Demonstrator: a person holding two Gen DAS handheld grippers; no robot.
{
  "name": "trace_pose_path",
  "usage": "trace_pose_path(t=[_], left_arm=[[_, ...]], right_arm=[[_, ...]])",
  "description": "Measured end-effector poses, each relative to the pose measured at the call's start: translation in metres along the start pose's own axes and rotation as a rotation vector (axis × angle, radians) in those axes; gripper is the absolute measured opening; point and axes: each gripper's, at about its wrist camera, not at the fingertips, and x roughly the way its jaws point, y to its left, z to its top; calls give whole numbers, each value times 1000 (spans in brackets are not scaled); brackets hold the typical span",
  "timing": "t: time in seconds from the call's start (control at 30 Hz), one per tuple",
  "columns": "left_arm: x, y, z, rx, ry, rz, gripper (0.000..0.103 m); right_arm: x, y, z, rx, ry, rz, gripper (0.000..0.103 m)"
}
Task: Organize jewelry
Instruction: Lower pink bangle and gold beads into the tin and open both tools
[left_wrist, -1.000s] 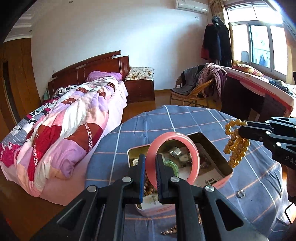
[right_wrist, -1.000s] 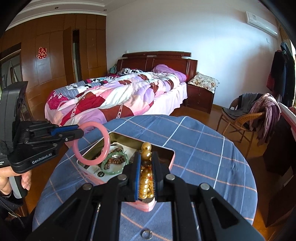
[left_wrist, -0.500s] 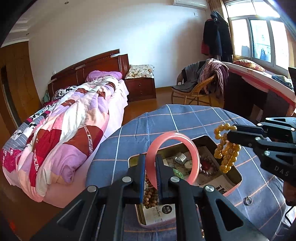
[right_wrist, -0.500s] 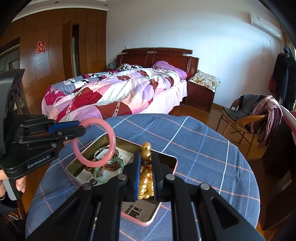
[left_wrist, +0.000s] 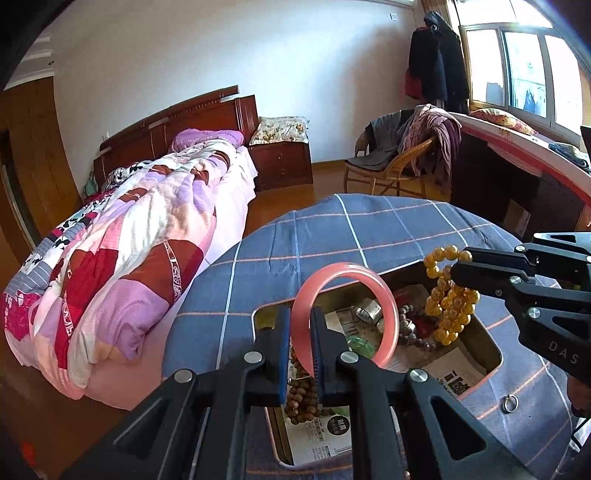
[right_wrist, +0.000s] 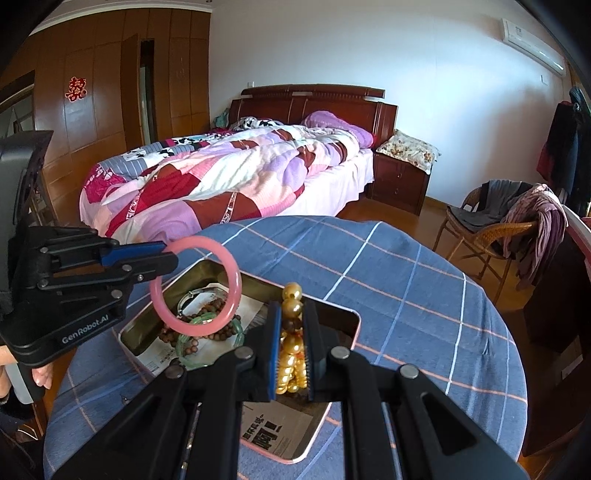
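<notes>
My left gripper (left_wrist: 297, 314) is shut on a pink bangle (left_wrist: 345, 269) and holds it upright above the open tin box (left_wrist: 491, 354). It also shows in the right wrist view (right_wrist: 173, 258), with the bangle (right_wrist: 236, 280) over the tin's (right_wrist: 354, 325) left end. My right gripper (right_wrist: 291, 310) is shut on a gold bead bracelet (right_wrist: 291, 347) and holds it over the tin. In the left wrist view the right gripper (left_wrist: 456, 271) holds the gold beads (left_wrist: 448, 306) hanging above the tin's right side. Inside the tin lie a green bangle (right_wrist: 184, 350), brown wooden beads (left_wrist: 301, 395) and small silver pieces.
The tin stands on a round table with a blue checked cloth (right_wrist: 369, 258). A small metal ring (left_wrist: 509, 402) lies on the cloth right of the tin. A bed (right_wrist: 221, 184) stands behind the table, a wicker chair (right_wrist: 491, 221) with clothes to the right.
Both grippers have moved in over the tin. The gold beads have come left over the tin's right side, and the pink bangle stays gripped above it.
</notes>
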Motion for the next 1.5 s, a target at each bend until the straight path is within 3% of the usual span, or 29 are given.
trace_pose_path(t=[0.67, 1.5], left_arm=[[34, 0, -13, 12, 76, 25, 10], [42, -1, -15, 12, 93, 25, 10]], right_arm=[[31, -1, -9, 4, 73, -18, 13], [43, -6, -14, 0, 96, -29, 13]])
